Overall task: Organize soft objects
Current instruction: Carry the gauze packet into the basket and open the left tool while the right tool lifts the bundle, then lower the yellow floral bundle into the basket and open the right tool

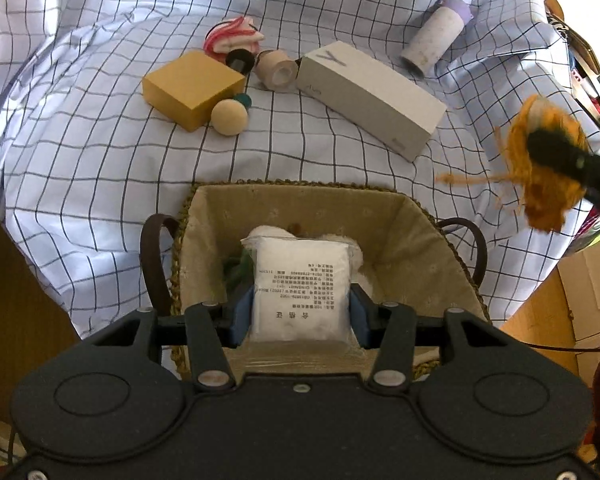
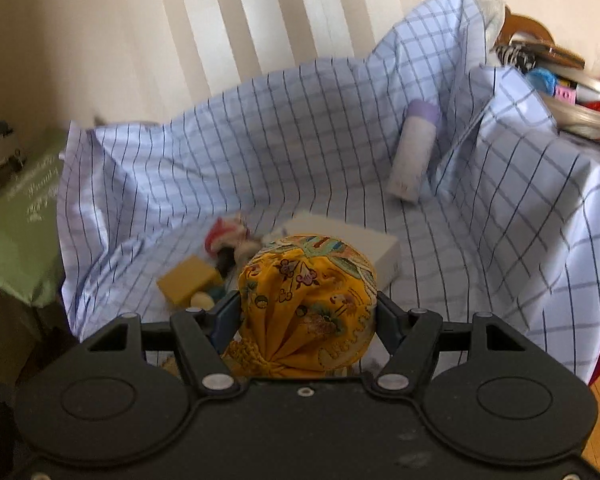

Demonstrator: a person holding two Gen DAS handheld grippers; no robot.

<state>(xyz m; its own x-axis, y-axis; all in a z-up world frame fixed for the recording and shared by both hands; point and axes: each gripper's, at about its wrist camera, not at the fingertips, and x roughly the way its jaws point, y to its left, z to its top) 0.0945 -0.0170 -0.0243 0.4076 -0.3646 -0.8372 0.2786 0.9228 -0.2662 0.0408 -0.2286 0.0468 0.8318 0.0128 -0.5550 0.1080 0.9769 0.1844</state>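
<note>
**A:** Quick tips for this bit? You've got the left gripper (image 1: 302, 312) with its jaws clamped on the white pack (image 1: 300, 288), hanging right over the basket (image 1: 416, 240). The right gripper (image 2: 306, 314) has its jaws clamped on the yellow pouch (image 2: 308, 300), off to the basket's right and above the checked cloth (image 1: 100, 120).

**B:** I'd say let the pack go first. You're already above the lining, so dip a little lower and open up so it lands flat on the fluffy stuff in there instead of tipping onto the rim. Then pull the left clear before you bring the pouch across, or the two will bump.

**A:** Anything about the pouch itself?

**B:** It's printed fabric gathered at one end, with orange tassel strands dangling loose. Those could snag on the woven rim or a handle (image 1: 156, 264), so come in from above. The pack is a squishy sealed bag with printed text, so it'll probably slump where it falls.
</note>
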